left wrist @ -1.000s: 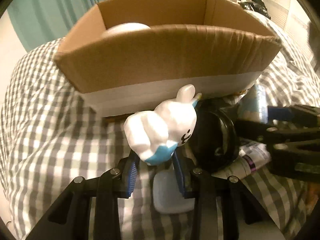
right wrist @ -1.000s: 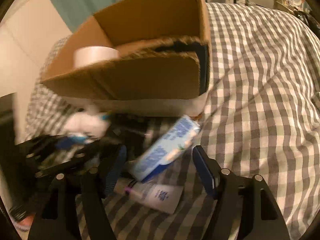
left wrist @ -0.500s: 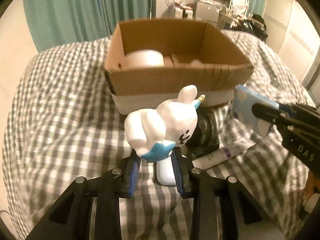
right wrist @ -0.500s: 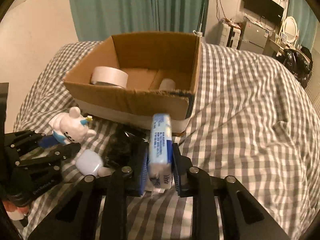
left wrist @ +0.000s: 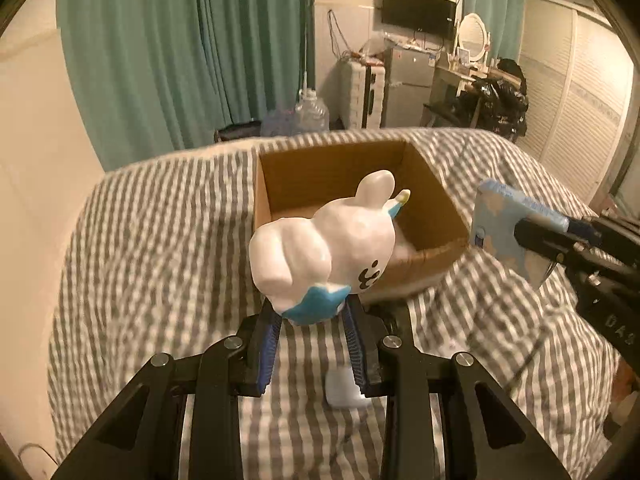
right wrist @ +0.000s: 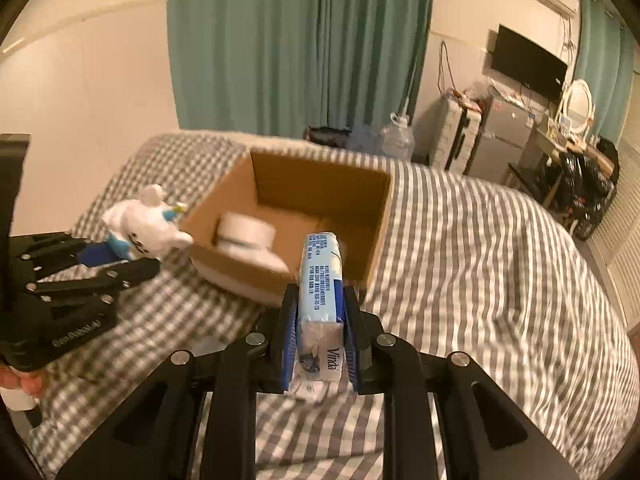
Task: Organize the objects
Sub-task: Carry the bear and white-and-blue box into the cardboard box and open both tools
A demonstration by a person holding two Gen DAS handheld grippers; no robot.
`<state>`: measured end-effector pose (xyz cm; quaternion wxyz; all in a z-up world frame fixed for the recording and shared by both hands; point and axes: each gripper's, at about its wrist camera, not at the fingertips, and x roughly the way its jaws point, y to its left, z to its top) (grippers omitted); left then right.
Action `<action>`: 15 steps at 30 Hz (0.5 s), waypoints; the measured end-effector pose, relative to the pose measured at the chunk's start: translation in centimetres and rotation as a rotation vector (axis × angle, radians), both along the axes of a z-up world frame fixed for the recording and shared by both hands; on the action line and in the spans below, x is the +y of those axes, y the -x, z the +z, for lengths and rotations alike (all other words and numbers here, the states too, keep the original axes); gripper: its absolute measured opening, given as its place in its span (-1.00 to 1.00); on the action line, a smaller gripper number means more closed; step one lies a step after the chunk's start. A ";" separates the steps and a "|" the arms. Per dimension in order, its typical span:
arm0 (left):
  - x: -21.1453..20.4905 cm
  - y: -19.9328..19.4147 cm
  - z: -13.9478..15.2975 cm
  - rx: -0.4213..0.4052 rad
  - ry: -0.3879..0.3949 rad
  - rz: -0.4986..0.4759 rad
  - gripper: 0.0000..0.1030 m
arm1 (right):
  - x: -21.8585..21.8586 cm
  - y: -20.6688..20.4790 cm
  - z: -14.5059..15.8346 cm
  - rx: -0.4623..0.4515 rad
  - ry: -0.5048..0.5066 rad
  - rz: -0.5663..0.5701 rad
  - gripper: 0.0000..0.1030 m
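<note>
My left gripper (left wrist: pixel 312 320) is shut on a white rabbit figurine with a blue base (left wrist: pixel 328 248) and holds it high, in front of the open cardboard box (left wrist: pixel 432 258) on the checked bed. My right gripper (right wrist: pixel 318 320) is shut on a blue tissue pack (right wrist: pixel 322 276), held upright above the box's near right corner (right wrist: pixel 372 268). The tissue pack (left wrist: pixel 504 224) shows right of the box in the left wrist view. The figurine (right wrist: pixel 140 228) and left gripper (right wrist: pixel 100 260) show left of the box in the right wrist view. A white tape roll (right wrist: pixel 246 232) lies in the box.
A small white object (left wrist: pixel 342 392) lies on the checked bedspread (left wrist: pixel 160 240) below my left gripper. Teal curtains (right wrist: pixel 300 40), a water jug (left wrist: pixel 310 114), a fridge and a cluttered desk stand behind the bed. The bed extends to the right (right wrist: pixel 500 260).
Both grippers have risen well above the bed with their objects. The box now looks smaller and lower, and the items on the bed in front of it have dropped out of sight.
</note>
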<state>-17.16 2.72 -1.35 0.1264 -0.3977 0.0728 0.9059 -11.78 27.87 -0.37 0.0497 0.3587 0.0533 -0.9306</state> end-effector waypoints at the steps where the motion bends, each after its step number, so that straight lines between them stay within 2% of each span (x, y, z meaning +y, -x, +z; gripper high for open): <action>1: 0.2 0.5 0.4 0.009 0.003 -0.003 -0.40 | 0.1 0.4 0.6 0.009 0.003 0.005 -0.62; 4: 0.5 2.6 1.3 0.027 -0.001 -0.009 -0.40 | 0.2 2.2 2.3 0.027 0.015 0.029 -0.62; 8: 1.3 5.7 2.0 0.070 0.031 -0.017 -0.40 | 0.3 5.2 2.7 0.028 0.036 0.053 -0.62; 11: 1.9 8.7 1.3 0.079 0.038 -0.026 -0.40 | 0.6 8.4 1.7 0.011 0.044 0.061 -0.62; 15: 2.8 12.9 -1.0 0.069 0.070 -0.040 -0.40 | 0.9 13.5 -1.7 -0.042 0.036 0.084 -0.62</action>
